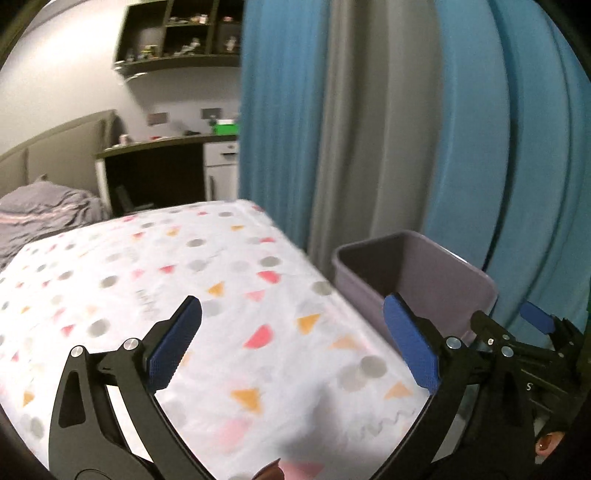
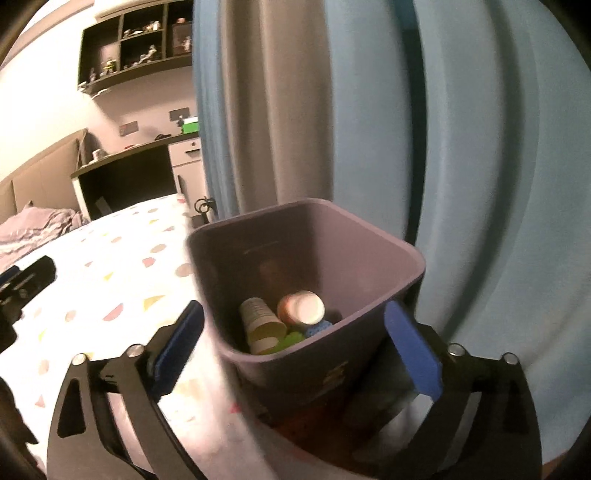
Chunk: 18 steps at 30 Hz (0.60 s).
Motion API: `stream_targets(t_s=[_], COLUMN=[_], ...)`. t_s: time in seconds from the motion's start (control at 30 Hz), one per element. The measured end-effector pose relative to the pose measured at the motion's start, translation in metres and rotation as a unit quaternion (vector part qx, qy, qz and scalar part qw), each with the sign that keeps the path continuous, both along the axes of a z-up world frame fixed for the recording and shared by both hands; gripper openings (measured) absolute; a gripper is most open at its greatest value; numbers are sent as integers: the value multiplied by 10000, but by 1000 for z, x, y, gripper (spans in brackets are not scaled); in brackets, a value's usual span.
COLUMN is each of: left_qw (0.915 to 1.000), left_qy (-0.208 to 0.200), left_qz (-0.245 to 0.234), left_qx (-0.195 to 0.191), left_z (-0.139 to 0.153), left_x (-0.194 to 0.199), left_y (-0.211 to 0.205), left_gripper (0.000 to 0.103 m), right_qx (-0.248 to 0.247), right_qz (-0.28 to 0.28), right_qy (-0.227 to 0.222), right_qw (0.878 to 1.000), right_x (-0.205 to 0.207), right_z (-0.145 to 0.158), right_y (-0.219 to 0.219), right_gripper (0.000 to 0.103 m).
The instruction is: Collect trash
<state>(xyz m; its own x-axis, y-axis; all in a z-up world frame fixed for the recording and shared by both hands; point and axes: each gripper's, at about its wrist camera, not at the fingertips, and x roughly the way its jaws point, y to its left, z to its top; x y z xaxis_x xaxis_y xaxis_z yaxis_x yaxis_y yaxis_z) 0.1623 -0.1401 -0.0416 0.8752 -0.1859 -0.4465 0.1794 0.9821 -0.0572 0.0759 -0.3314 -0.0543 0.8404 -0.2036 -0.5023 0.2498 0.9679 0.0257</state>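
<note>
A purple bin [image 2: 314,229] stands beside the table, and my right gripper [image 2: 295,308] hangs open just above its near rim with nothing between its blue pads [image 2: 413,350]. Inside lie a paper cup [image 2: 258,321], an orange container with a white lid [image 2: 301,306], and green and blue scraps. In the left wrist view my left gripper [image 1: 291,306] is open and empty over the white tablecloth with coloured shapes [image 1: 166,266]. The bin [image 1: 424,266] sits to its right, with the right gripper [image 1: 506,314] beyond. The left gripper's body [image 2: 26,280] shows at the right wrist view's left edge.
Blue and grey curtains [image 1: 369,129] hang right behind the bin. A bed with grey bedding [image 1: 40,214] lies far left, a dark desk [image 1: 159,173] and wall shelves [image 1: 177,33] farther back. The bin stands close against the table's right edge.
</note>
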Motion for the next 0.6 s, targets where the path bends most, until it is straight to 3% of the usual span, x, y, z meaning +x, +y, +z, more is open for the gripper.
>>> stream_targets(t_s=[0.13, 0.6], left_qw=[9996, 9963], left_qy=[-86, -320], left_qz=[229, 786], left_qx=[115, 93], left_z=[7, 19], left_x=[-27, -106], left_y=[26, 102], left_gripper=[97, 97], right_qx=[-257, -445], right_qz=[166, 413], right_qy=[-118, -581], right_qw=[9995, 9965], right_x=[-10, -60], right_z=[7, 31], right_y=[30, 103], right_gripper=[97, 97])
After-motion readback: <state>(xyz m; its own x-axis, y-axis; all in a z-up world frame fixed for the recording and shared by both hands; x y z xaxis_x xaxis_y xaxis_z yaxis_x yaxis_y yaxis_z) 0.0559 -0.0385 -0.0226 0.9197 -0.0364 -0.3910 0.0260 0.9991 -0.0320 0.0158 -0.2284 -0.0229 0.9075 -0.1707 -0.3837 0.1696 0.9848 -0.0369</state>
